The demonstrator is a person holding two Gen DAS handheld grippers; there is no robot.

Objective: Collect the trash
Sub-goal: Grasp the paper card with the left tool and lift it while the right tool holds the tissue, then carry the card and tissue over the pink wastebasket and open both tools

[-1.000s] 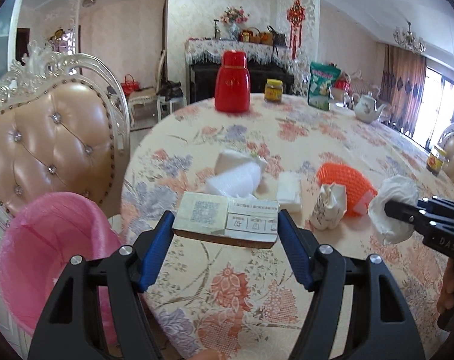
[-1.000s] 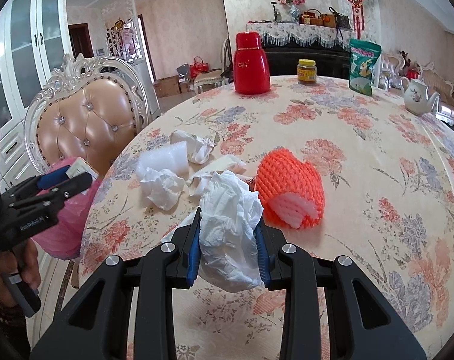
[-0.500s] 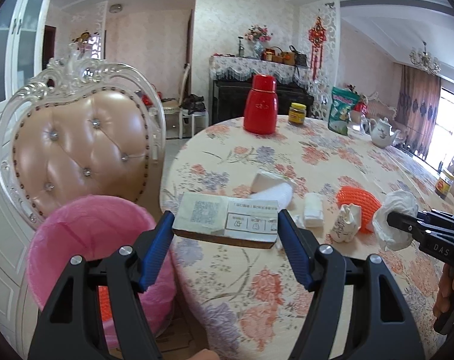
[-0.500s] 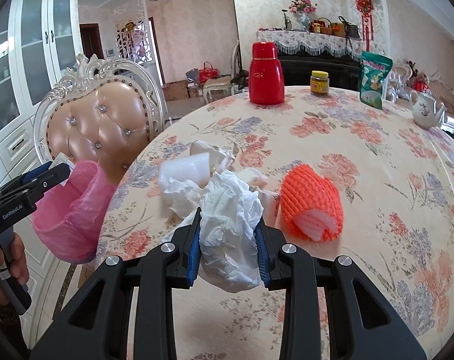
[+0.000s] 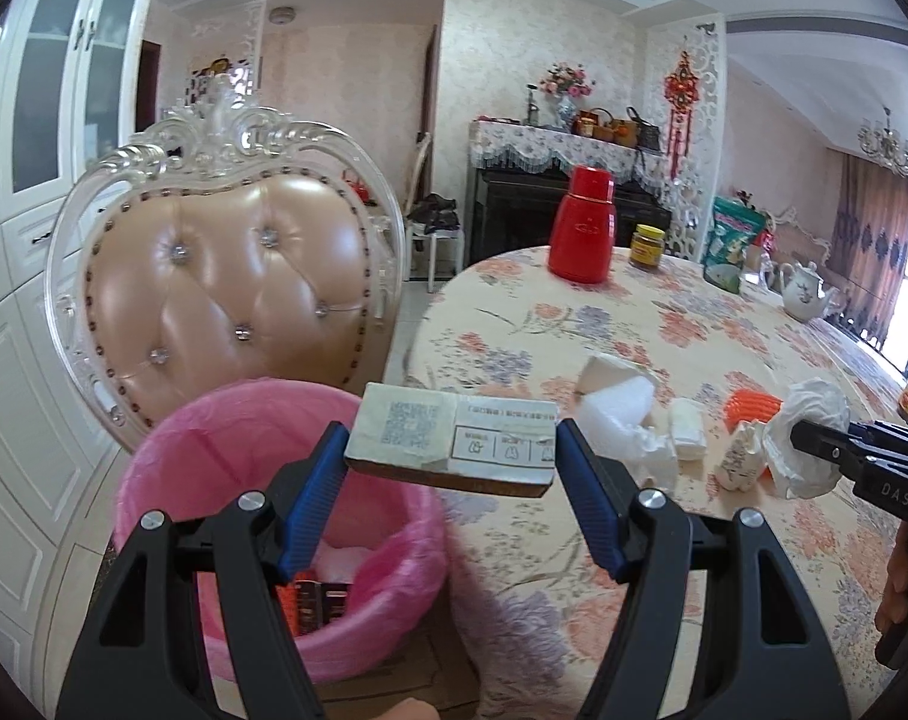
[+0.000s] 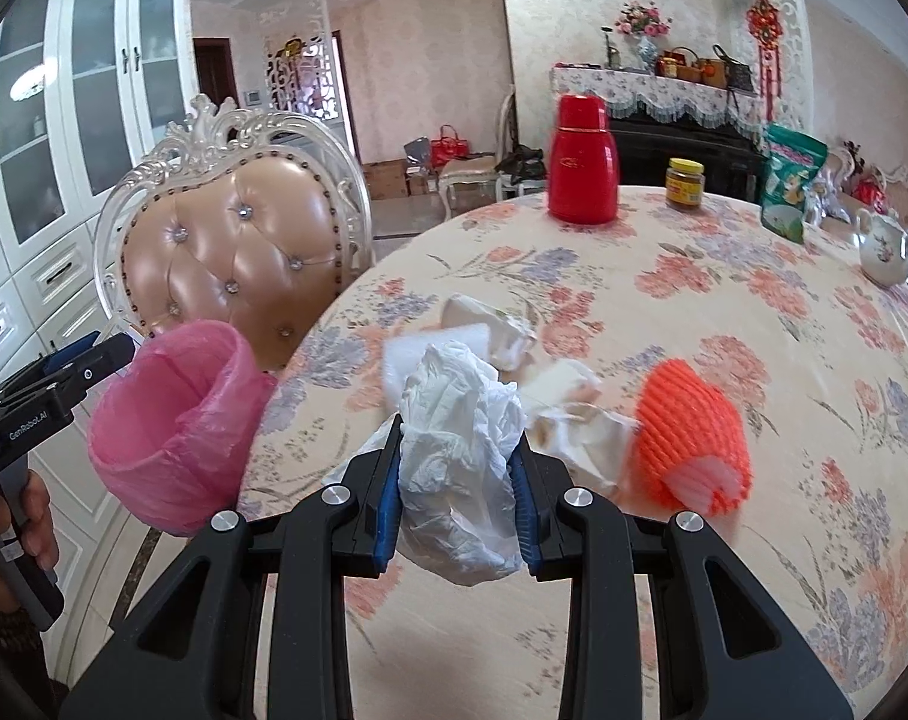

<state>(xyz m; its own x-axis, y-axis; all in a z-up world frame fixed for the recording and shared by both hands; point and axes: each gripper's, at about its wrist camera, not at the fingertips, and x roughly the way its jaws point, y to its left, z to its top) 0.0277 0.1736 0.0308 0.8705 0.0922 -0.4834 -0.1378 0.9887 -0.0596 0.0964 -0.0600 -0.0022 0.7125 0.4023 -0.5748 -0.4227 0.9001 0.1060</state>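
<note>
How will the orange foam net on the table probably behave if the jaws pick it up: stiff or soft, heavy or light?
The orange foam net looks like open mesh foam, so it is probably very light and would squash between the jaws. It lies on its side as a rounded tube on the table, so a push might roll it or slide it.

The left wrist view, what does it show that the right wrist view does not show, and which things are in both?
Only the left wrist view shows the flat box clamped in the left claw, and the trash lying inside the pink bin.

Only the right wrist view shows the whole orange foam net on the table, and the white plastic bag from close, pinched in the right claw.

Both show the bin, the bag, the padded chair, the red thermos and the floral table.
</note>
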